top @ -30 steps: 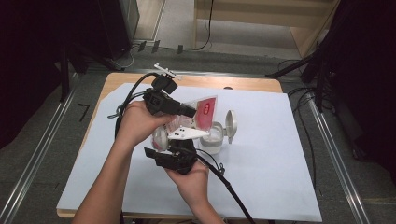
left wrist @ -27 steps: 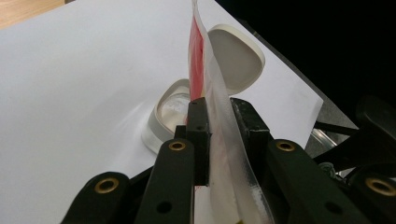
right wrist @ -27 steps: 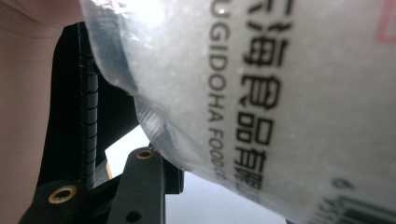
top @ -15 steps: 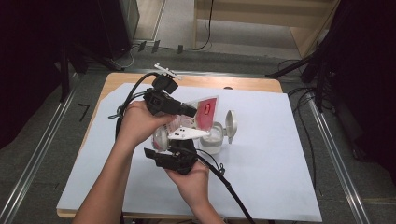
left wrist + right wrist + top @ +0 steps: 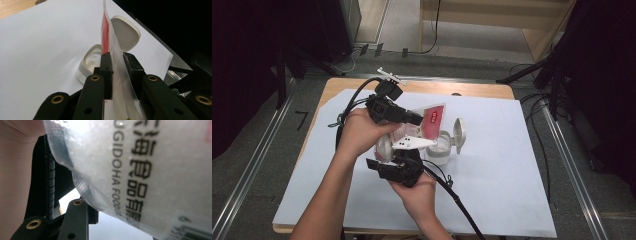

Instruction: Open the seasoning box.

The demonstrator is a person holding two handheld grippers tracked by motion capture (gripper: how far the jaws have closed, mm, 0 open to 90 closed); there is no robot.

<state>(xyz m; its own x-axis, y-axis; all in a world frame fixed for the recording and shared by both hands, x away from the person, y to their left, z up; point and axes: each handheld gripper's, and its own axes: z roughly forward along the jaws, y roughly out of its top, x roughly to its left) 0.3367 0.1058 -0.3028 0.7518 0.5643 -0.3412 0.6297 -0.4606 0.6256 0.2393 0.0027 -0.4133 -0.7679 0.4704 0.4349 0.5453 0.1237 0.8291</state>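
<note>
A red-and-white pouch (image 5: 432,119) of white grains is held up between both grippers over the table's middle. My left gripper (image 5: 418,120) is shut on its upper edge; in the left gripper view the jaws (image 5: 117,56) pinch the thin pouch (image 5: 106,32) edge-on. My right gripper (image 5: 401,152) comes up from below and is shut on the pouch's bulging lower part. The printed pouch (image 5: 150,170) presses against one ribbed finger (image 5: 50,185); the other finger is hidden. Just behind stands a white container (image 5: 439,150) with its hinged lid (image 5: 459,132) open.
A white sheet (image 5: 512,175) covers the wooden table (image 5: 462,89). The right gripper's black cable (image 5: 457,200) trails off the near edge and the left one's cable (image 5: 357,97) loops at the back left. The floor with metal rails lies on both sides.
</note>
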